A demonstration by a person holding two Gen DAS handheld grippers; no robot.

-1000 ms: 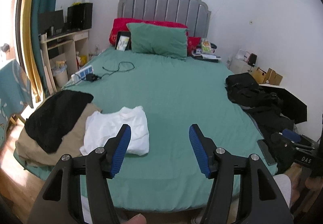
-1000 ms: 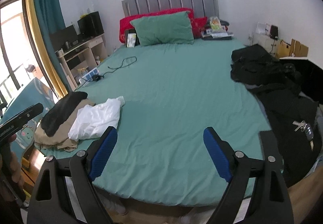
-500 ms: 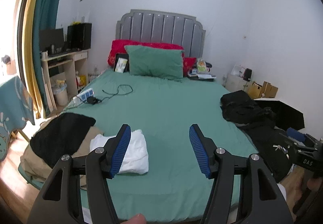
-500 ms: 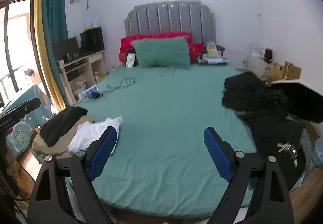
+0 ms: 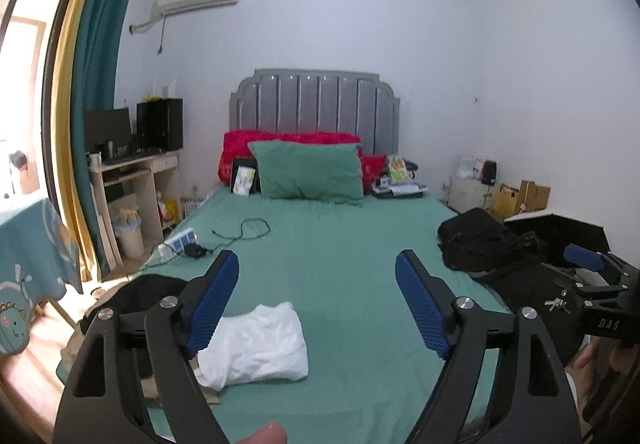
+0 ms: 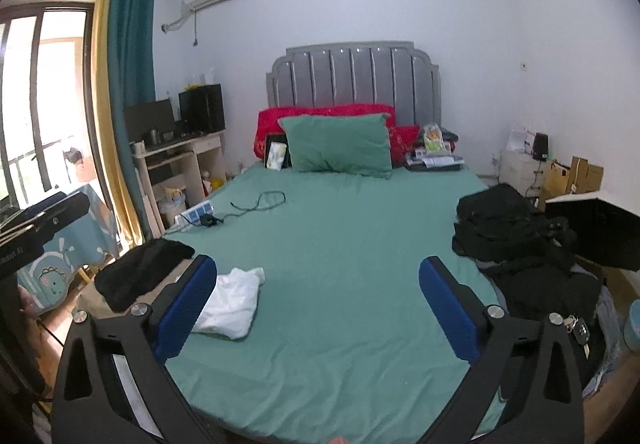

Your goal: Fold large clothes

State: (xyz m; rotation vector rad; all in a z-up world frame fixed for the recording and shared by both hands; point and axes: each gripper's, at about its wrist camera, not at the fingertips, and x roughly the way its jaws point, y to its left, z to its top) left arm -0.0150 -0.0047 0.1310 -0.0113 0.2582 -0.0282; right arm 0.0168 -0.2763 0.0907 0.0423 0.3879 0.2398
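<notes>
Left wrist, bin (image 5: 130,240) holding papers

tan garment (image 5: 76,344): mostly hidden under black garment (image 5: 136,296) and left gripper arm | black clothes pile (image 6: 532,256): separate pieces cannot be told apart | keys (image 6: 578,326): partly behind right gripper arm | items by headboard (image 5: 398,180): too small to identify | thumb tip (image 5: 266,436): cut off at bottom edge
</notes>
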